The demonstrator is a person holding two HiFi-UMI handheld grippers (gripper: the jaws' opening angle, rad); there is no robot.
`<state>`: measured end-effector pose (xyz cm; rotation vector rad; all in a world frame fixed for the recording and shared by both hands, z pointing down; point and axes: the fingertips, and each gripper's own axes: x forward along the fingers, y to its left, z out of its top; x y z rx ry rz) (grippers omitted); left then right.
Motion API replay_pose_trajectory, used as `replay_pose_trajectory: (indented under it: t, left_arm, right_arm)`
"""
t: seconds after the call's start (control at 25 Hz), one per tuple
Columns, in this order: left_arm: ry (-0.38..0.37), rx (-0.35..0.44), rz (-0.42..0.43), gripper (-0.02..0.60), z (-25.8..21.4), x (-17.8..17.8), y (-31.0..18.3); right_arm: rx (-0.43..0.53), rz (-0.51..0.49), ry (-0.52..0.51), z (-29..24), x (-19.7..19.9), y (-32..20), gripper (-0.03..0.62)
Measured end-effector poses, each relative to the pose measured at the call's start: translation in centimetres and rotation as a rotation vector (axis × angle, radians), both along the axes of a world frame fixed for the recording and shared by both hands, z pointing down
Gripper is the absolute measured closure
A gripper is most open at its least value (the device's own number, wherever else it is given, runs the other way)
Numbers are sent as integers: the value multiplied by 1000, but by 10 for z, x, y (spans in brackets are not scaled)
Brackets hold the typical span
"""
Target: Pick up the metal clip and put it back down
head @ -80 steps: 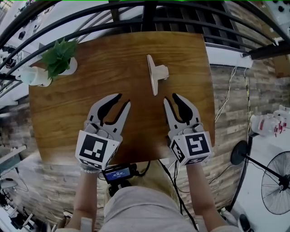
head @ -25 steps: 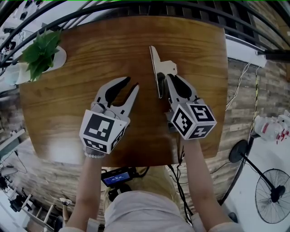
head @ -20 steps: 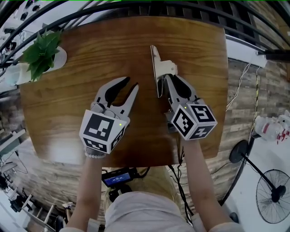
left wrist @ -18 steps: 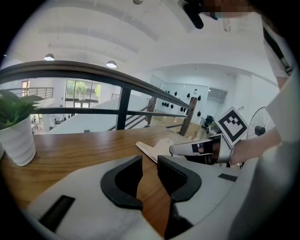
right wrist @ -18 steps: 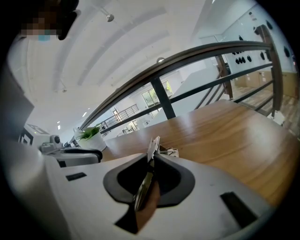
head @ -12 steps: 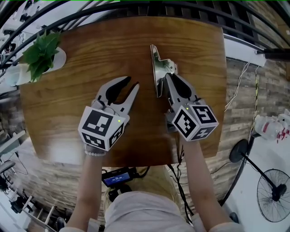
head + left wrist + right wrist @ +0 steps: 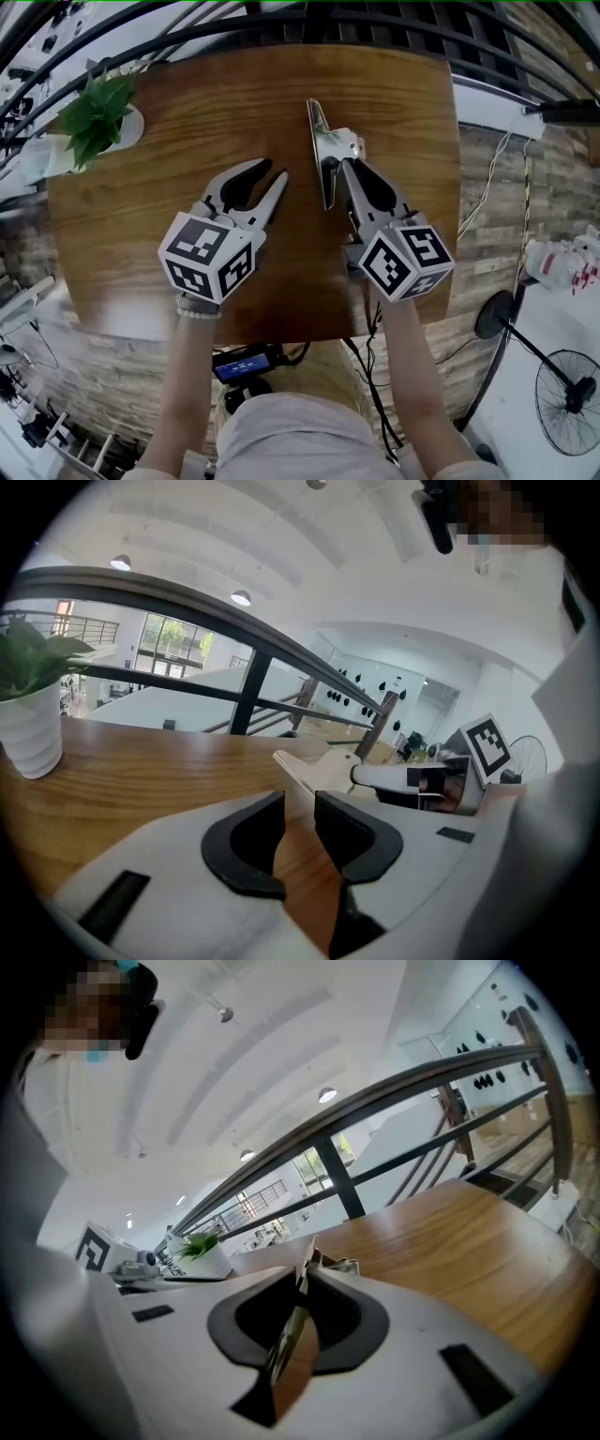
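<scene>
The metal clip [image 7: 322, 150], a long silver plate with a folded handle, hangs a little above the wooden table [image 7: 187, 103], clamped by its handle end. My right gripper [image 7: 348, 170] is shut on it, and its jaws have just been closing. In the right gripper view the thin clip [image 7: 298, 1321] stands on edge between the black pads [image 7: 342, 1321]. My left gripper [image 7: 271, 175] is open and holds nothing, low over the table to the clip's left. In the left gripper view the clip [image 7: 314, 769] shows beyond the open left gripper [image 7: 300, 808].
A potted green plant [image 7: 94, 117] in a white pot stands at the table's far left corner, and it also shows in the left gripper view as the plant [image 7: 28, 714]. A dark metal railing [image 7: 309, 28] runs behind the table. A fan [image 7: 567, 398] stands on the floor at right.
The right gripper has closed on the clip and raised it off the table. The left gripper has stayed in place and rolled slightly.
</scene>
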<state>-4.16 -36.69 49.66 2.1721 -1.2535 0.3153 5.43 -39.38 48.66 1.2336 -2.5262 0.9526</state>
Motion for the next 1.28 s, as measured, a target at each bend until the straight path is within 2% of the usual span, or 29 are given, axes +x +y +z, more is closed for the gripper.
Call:
replay_pose_trajectory:
  t: [0.4, 0.64, 0.76, 1.0, 1.28]
  left_arm:
    - [156, -25, 8, 477, -31, 1, 13]
    - [225, 10, 41, 475, -57, 1, 29]
    - [270, 12, 59, 432, -68, -3, 42]
    - [380, 22, 108, 413, -94, -1, 69]
    - [422, 37, 149, 411, -113, -6, 110]
  right_arm:
    - [99, -55, -30, -58, -20, 25, 551]
    - [150, -84, -57, -86, -32, 49, 553]
    - [171, -95, -73, -99, -40, 64, 553]
    - [228, -139, -74, -125, -51, 94, 553]
    - [279, -165, -101, -149, -64, 136, 557]
